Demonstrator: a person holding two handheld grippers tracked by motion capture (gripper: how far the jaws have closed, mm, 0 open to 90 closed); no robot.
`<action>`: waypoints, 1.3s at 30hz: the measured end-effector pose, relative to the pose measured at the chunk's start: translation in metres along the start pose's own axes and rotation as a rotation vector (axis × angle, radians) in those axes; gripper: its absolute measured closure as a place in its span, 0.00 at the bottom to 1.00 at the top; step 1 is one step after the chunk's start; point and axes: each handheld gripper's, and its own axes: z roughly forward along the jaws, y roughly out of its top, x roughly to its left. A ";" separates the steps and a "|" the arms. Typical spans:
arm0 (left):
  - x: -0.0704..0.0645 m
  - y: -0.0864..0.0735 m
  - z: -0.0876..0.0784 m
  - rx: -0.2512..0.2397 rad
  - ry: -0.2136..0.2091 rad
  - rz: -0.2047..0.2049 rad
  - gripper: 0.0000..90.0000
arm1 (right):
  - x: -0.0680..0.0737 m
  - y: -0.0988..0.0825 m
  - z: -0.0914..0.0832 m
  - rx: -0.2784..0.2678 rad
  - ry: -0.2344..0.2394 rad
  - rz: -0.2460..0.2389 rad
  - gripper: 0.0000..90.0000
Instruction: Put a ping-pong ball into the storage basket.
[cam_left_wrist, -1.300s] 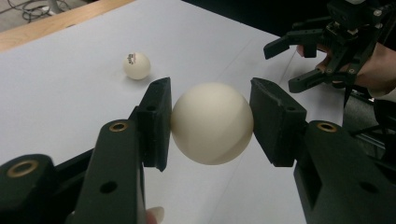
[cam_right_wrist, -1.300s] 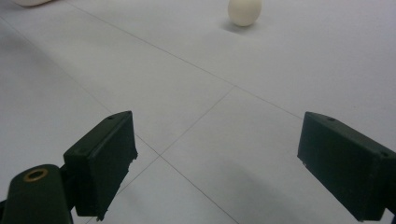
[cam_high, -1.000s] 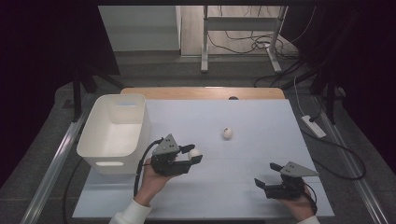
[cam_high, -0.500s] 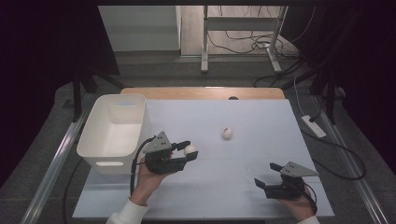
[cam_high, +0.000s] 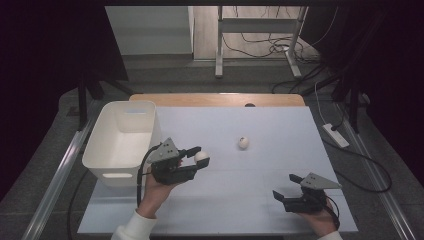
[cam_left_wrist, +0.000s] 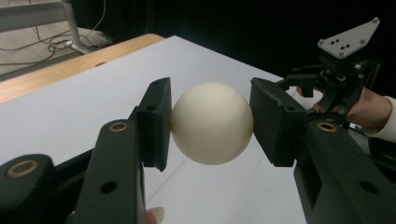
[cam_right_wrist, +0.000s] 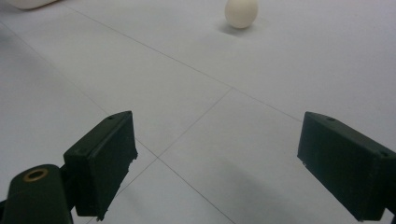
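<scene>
A: Where's the ball (cam_left_wrist: 212, 123)?

B: Clamped between the jaws of the left gripper (cam_high: 192, 160), one pad pressing each side, held clear of the table (cam_high: 280, 150). The bin (cam_high: 122, 142) sits just beside that gripper, behind its body.

A: And the right gripper (cam_high: 286, 192)?

B: Jaws spread wide, nothing between them. A second ball (cam_right_wrist: 241, 12) lies on the table well ahead of it.
</scene>
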 end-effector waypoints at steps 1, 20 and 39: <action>0.001 0.001 -0.001 -0.006 0.005 -0.003 0.57 | 0.000 0.000 0.000 0.001 0.001 0.000 0.13; 0.015 0.020 -0.014 -0.053 0.038 -0.029 0.57 | -0.001 0.000 0.000 0.002 0.001 0.001 0.13; 0.026 0.028 -0.017 -0.056 0.056 -0.040 0.57 | -0.002 0.000 0.001 0.002 -0.002 0.006 0.13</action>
